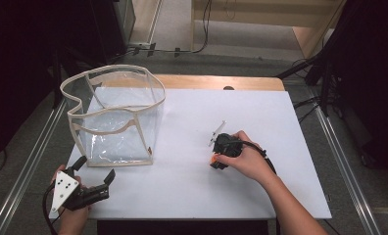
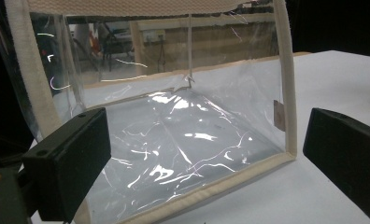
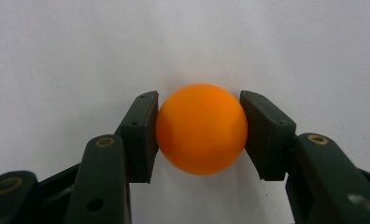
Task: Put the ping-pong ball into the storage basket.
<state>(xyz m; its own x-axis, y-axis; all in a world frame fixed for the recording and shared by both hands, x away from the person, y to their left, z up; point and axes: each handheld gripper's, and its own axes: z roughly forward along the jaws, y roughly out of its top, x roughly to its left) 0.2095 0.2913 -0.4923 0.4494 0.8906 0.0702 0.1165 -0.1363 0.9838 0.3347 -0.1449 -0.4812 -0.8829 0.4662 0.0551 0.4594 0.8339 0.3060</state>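
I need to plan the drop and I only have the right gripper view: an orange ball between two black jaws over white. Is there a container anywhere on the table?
Observer: Yes, a clear bag with cream edging stands open-topped on the table's far left.
Operator: Where is my gripper relative to it?
Observer: The right gripper sits to the bag's right, nearer mid-table, shut on the orange ball.
Operator: And the other gripper?
Observer: The left gripper rests near the bag's front bottom edge, jaws open and facing it.

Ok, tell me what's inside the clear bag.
Nothing: through the clear bag only its creased plastic floor and the white table show. The orange ball sits outside, clamped in the right gripper.
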